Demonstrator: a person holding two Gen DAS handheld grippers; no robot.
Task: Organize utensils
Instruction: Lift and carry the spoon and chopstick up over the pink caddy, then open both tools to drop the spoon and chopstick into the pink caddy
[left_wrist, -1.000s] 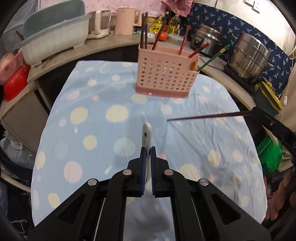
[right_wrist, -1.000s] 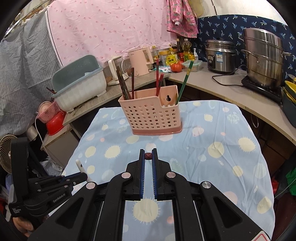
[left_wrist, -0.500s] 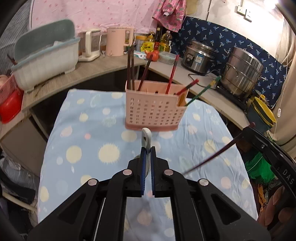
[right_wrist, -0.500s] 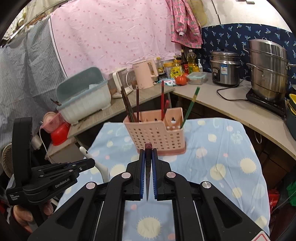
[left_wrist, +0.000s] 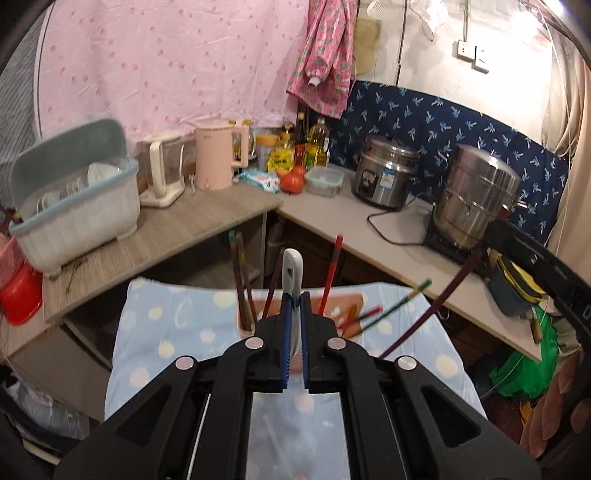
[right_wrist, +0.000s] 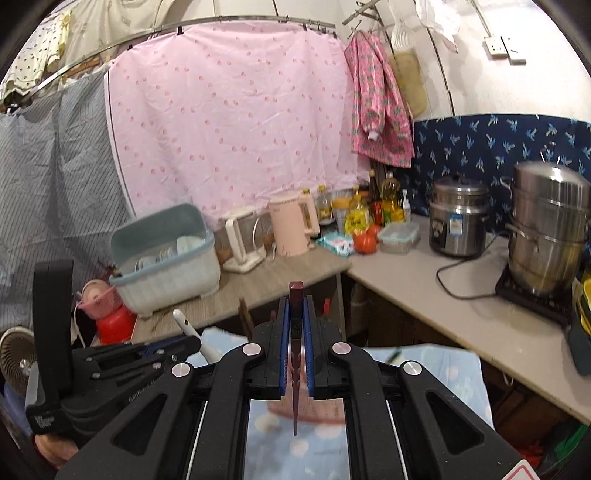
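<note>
Left wrist view: the left tool (left_wrist: 294, 314) has its blue-padded fingers pressed together on a white plastic utensil handle (left_wrist: 292, 271) with a small hole near its rounded end; the handle sticks up and forward out of the pads. Right behind the tool stands the pink perforated plastic utensil basket (left_wrist: 349, 306), set on a worktop covered by a light blue cloth with pale sun-like spots (left_wrist: 173, 332). Dark brown chopsticks (left_wrist: 240, 280) stand upright in the basket's left end, a red chopstick (left_wrist: 331, 269) stands near its middle, and a green-tipped chopstick (left_wrist: 402, 302) leans out to the right. At the right edge the black body of the right tool (left_wrist: 535, 266) reaches in, with a long dark maroon chopstick (left_wrist: 432, 310) slanting down from it toward the cloth. Farther back, a wooden corner counter (left_wrist: 207, 218) carries a pink electric kettle (left_wrist: 216, 158) and a steel rice cooker (left_wrist: 386, 171).

Right wrist view: the right tool (right_wrist: 296, 325) pinches the dark maroon chopstick (right_wrist: 296, 350) between its closed blue pads; the square end pokes above the pads and the thin tip hangs below them, over the cloth. The pink basket (right_wrist: 314, 413) shows only as a blurred strip between the tool's arms. To the left, the left tool (right_wrist: 184, 341) holds the white handle (right_wrist: 184, 323), which angles up and left out of its fingers.
</note>
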